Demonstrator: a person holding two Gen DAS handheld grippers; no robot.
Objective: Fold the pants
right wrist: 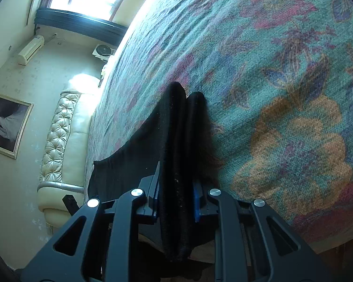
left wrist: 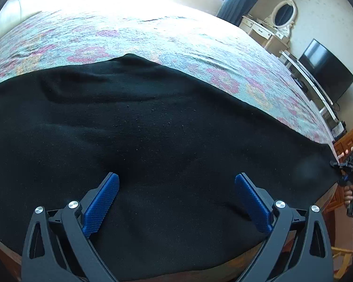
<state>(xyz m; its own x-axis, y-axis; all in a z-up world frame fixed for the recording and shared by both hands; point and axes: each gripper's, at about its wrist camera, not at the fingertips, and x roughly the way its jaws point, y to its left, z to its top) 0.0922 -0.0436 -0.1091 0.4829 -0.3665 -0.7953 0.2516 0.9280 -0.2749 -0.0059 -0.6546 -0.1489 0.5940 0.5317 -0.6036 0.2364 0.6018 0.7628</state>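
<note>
While the black pants lie spread across the near part of the bed, over the flowered bedspread, the left gripper hangs just above them with its blue pads set wide apart and nothing between them. From that camera the cloth fills most of the frame and is so dark that seams, legs and waistband cannot be told apart; its left and lower edges are cut off by the lens rim and the gripper frame. At the far right edge of the same view, the right gripper shows small and blurred at the end of the cloth, partly cropped, with a hand behind it.

On the right wrist camera, the right gripper is closed tight on a bunched fold of the pants, which stands up between the fingers in two thick ridges and hides the pads almost wholly; only a sliver of blue shows. Beyond it the cloth droops away to the left. Whether the pinched part is a cuff or the waist cannot be made out. A padded headboard stands at the far end of the bedspread.
</note>
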